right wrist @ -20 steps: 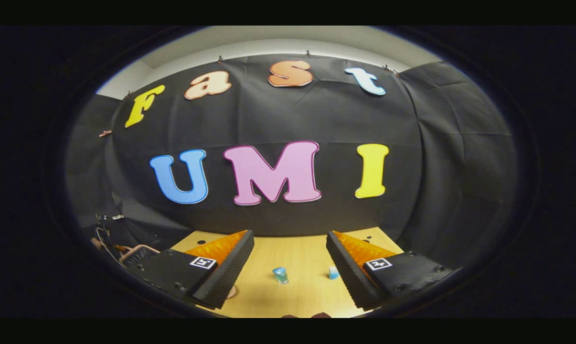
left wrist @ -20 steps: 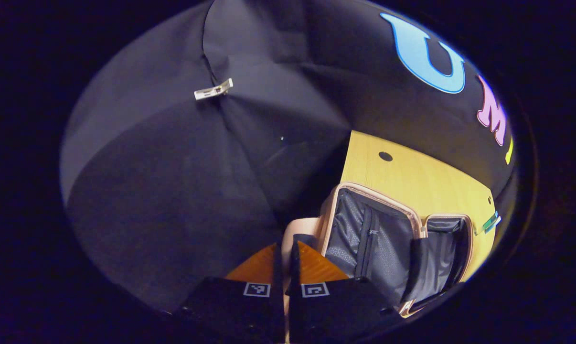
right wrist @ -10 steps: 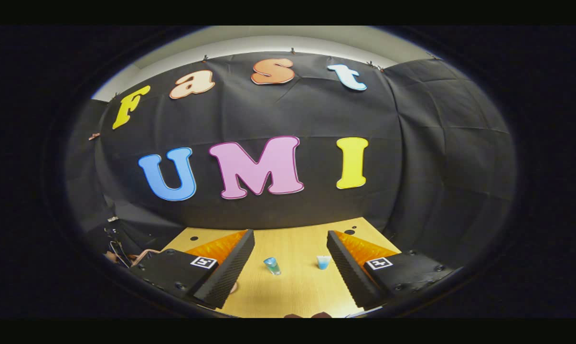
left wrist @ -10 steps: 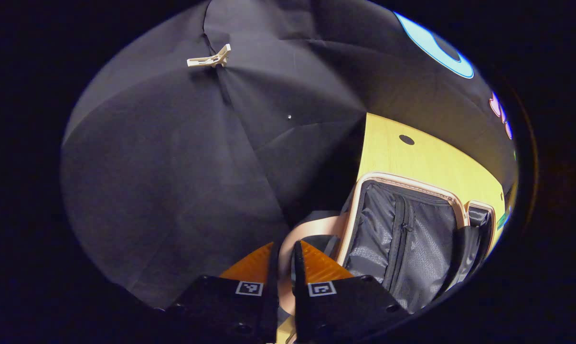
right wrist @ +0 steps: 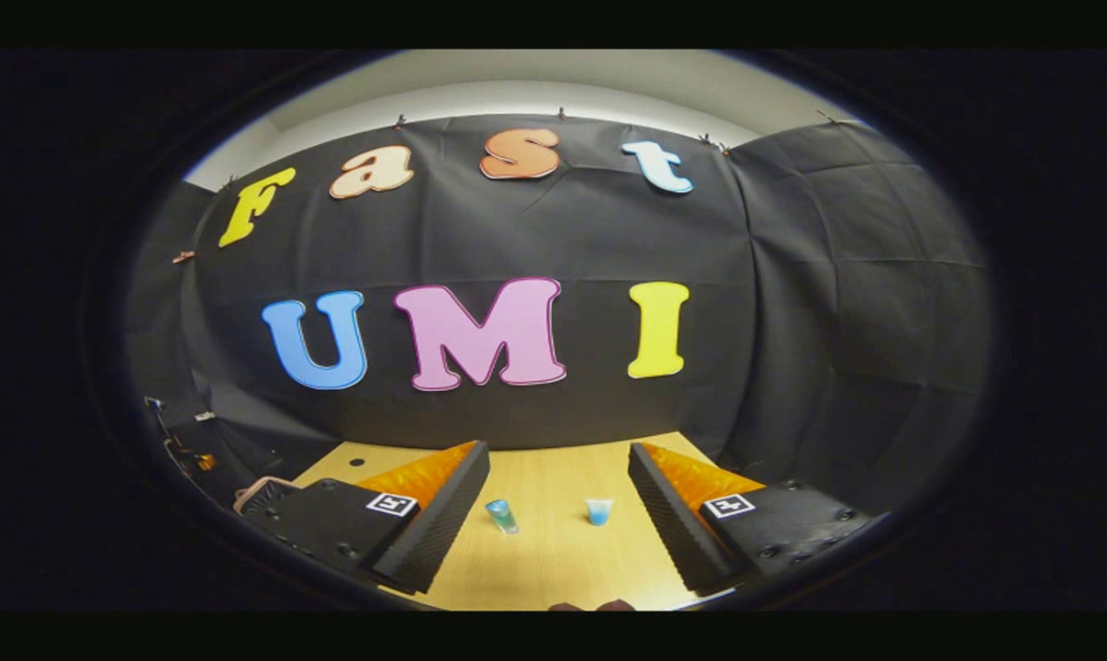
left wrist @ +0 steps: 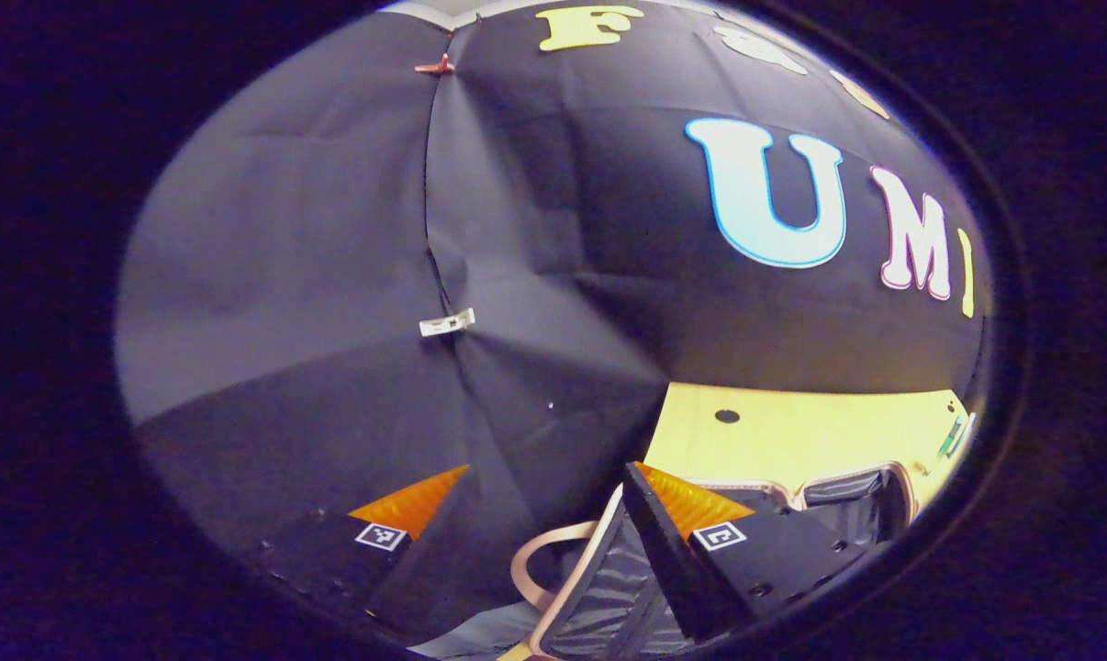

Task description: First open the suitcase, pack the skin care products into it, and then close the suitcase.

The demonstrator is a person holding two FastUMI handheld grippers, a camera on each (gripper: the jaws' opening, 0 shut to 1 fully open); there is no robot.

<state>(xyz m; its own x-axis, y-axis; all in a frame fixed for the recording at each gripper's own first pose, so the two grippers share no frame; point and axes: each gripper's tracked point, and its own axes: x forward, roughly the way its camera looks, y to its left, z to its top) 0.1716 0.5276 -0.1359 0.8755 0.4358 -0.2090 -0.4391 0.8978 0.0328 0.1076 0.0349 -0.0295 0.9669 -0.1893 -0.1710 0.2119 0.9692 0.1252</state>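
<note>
At lower centre of the right gripper view, between wide jaws of right gripper: two small blue translucent skin-care bottles on pale wooden table. Probably light, rigid, slippery; best pinched mid-body. At lower right of the left gripper view, open pink-rimmed suitcase with grey lining beneath left gripper, jaws wide, empty.

— How many suitcases do you count?
— One suitcase, lying open, with two lined halves and one loop handle at its near end.
— And the skin care products?
— Two that I can make out from here, out on the table: one teal bottle and one pale blue cup-shaped container, standing apart.
— Tables?
— One, with two small dark holes in its top, one near the suitcase.
— Grippers?
— Two: the left gripper and the right gripper, two fingers each.
— Anything on the cloth?
— One white clip and one reddish clip.
</note>
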